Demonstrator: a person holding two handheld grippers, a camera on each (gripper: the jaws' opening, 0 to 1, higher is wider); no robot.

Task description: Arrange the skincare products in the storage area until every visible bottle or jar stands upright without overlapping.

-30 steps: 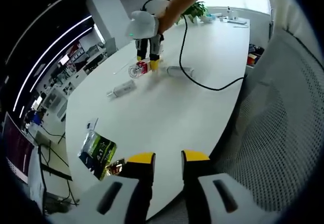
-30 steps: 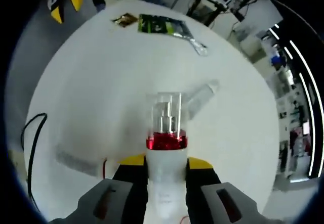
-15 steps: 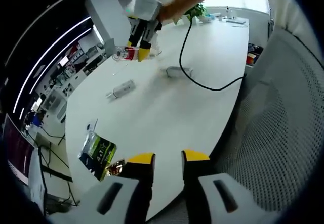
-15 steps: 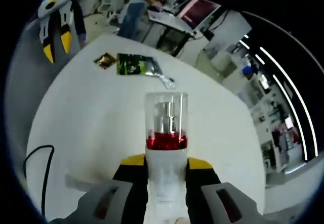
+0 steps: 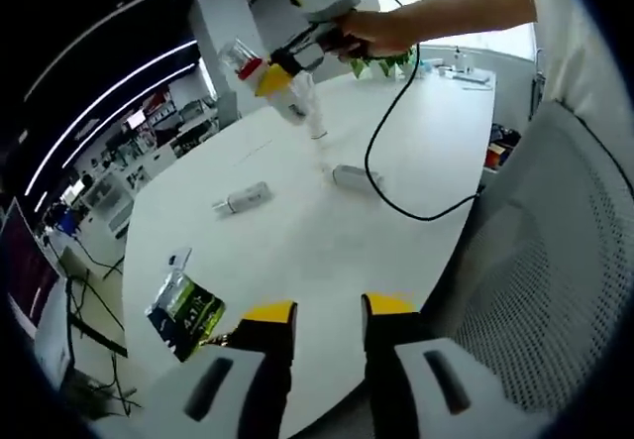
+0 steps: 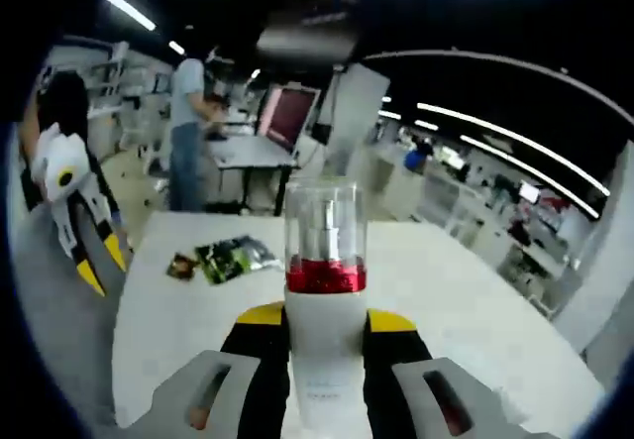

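Above the far half of the white table (image 5: pixel 327 231), in the left gripper view, the right gripper (image 5: pixel 280 70) is held in the air by a person's hand (image 5: pixel 371 31), its yellow-tipped jaws clamped on a white pump bottle (image 5: pixel 297 102) with a red collar and clear cap, lifted well clear of the surface and tilted. In the right gripper view the same bottle (image 6: pixel 325 310) stands between the jaws, white body pinched on both sides, red band and clear cap pointing away from the camera. On the table a small white tube (image 5: pixel 243 198) lies on its side near the middle, and another small white container (image 5: pixel 349 174) lies beside a black cable (image 5: pixel 416 206) that runs across toward the table's right edge. A green packet (image 5: pixel 185 310) and a small gold sachet (image 5: pixel 220 340) lie by the near edge, just beside the left gripper (image 5: pixel 329 312), whose jaws stand apart with nothing between them. It appears at the left of the right gripper view (image 6: pixel 96 259). A mesh chair back (image 5: pixel 555 280) stands beside the table's right edge.
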